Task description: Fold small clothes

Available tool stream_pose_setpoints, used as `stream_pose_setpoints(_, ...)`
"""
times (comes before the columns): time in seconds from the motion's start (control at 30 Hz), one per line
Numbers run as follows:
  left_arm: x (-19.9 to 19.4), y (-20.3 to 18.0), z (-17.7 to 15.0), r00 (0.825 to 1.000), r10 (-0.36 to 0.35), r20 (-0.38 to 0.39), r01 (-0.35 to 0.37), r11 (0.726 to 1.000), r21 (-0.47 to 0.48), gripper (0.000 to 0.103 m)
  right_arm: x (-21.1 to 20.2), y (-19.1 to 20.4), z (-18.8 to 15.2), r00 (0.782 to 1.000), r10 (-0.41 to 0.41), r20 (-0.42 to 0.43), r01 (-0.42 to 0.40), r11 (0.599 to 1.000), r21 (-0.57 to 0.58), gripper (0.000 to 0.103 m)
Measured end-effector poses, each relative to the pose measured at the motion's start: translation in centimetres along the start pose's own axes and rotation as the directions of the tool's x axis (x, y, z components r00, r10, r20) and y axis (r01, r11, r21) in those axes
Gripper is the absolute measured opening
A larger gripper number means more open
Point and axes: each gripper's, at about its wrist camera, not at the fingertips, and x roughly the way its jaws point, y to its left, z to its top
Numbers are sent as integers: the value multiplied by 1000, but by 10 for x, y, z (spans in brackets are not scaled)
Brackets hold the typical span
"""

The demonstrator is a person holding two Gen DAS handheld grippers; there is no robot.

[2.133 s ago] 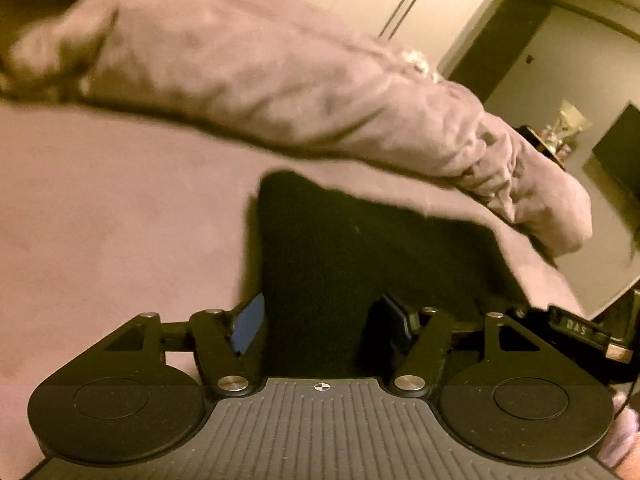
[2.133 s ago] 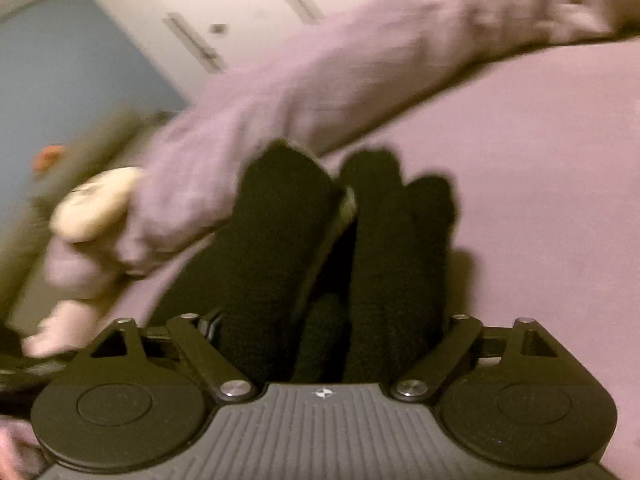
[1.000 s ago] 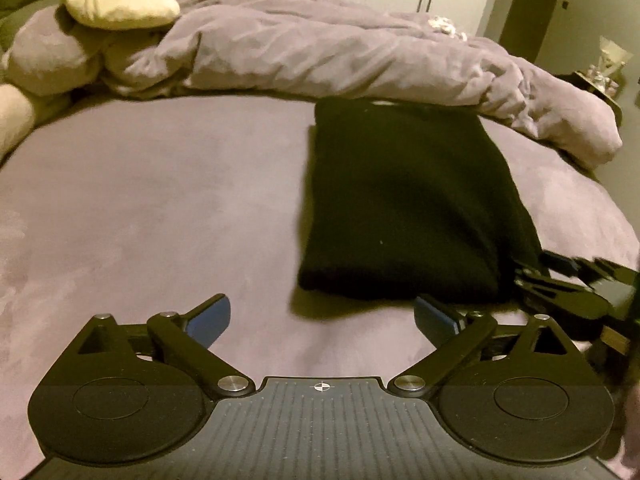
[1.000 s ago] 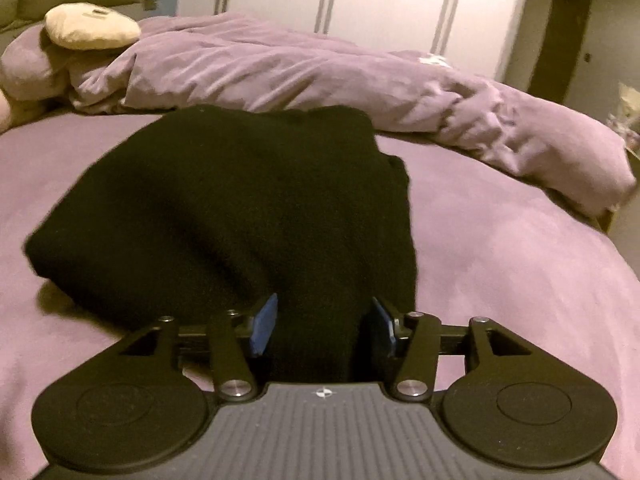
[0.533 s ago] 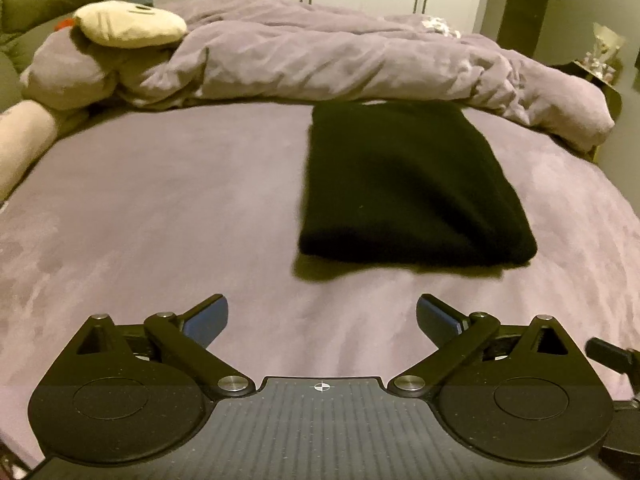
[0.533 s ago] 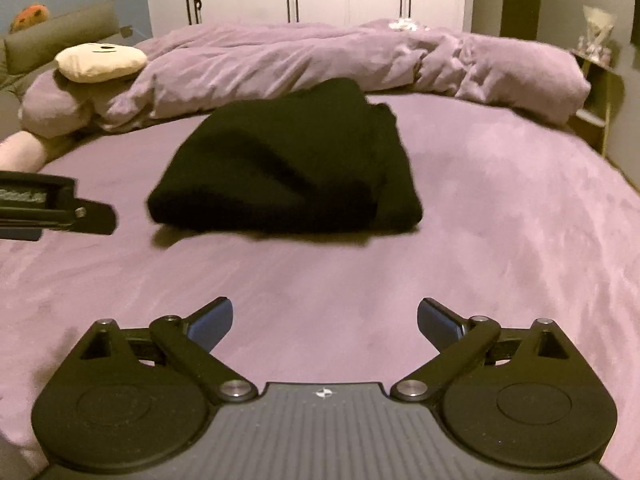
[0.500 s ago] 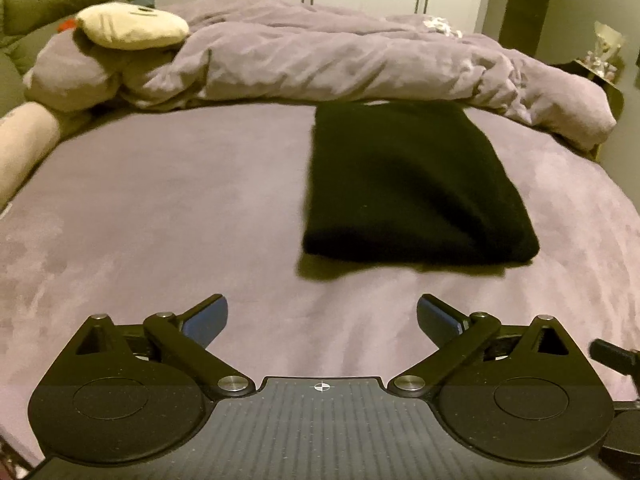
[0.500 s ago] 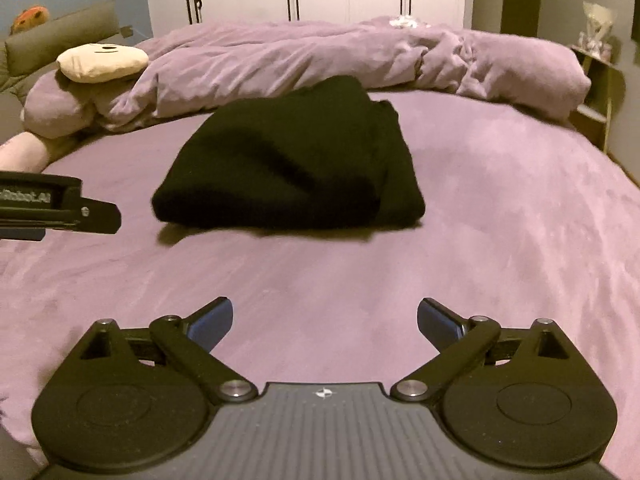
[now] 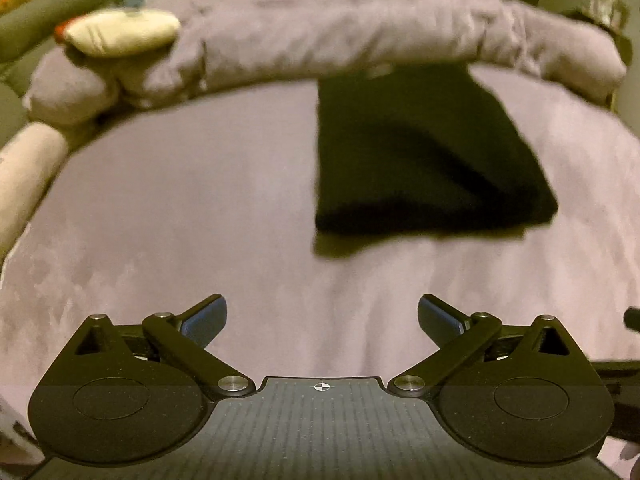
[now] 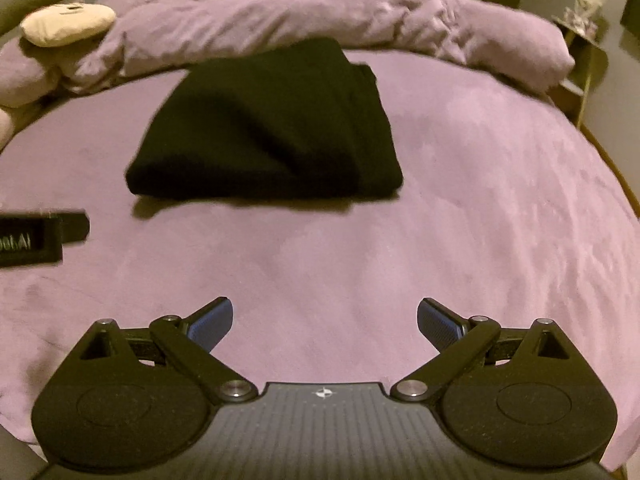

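Now you're holding the left gripper (image 9: 322,318) and right gripper (image 10: 324,320) spread apart and empty, short of the folded black garment (image 10: 272,128) lying below the rumpled duvet (image 10: 304,12), apparently done.

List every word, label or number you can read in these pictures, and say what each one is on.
"obhAI", roughly: white letters on the black body of the left tongs, cut off at the right wrist view's left edge and blurred, so the reading is uncertain.
Nothing readable on the folded black garment, the purple bedcover or the cream plush.
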Motion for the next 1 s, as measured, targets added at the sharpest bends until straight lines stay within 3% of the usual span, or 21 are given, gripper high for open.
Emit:
stream_pose_setpoints(0.2,22,-5,0,997,-51,-66,50,999,-21,103,12,-1,11,999,-22,-36,22,1000,1,99)
stream_pose_setpoints(0.4,27,-8,6,998,-17,-55,17,1000,5,103,25,4,23,999,-29,-46,28,999,-17,99)
stream_pose_setpoints(0.53,32,-4,12,996,-45,-71,44,999,-18,103,29,3,29,999,-22,-44,22,1000,-1,99)
stream_pose_setpoints(1.0,36,-9,16,996,-44,-79,44,999,-6,103,30,0,36,999,-22,-33,22,1000,-10,99)
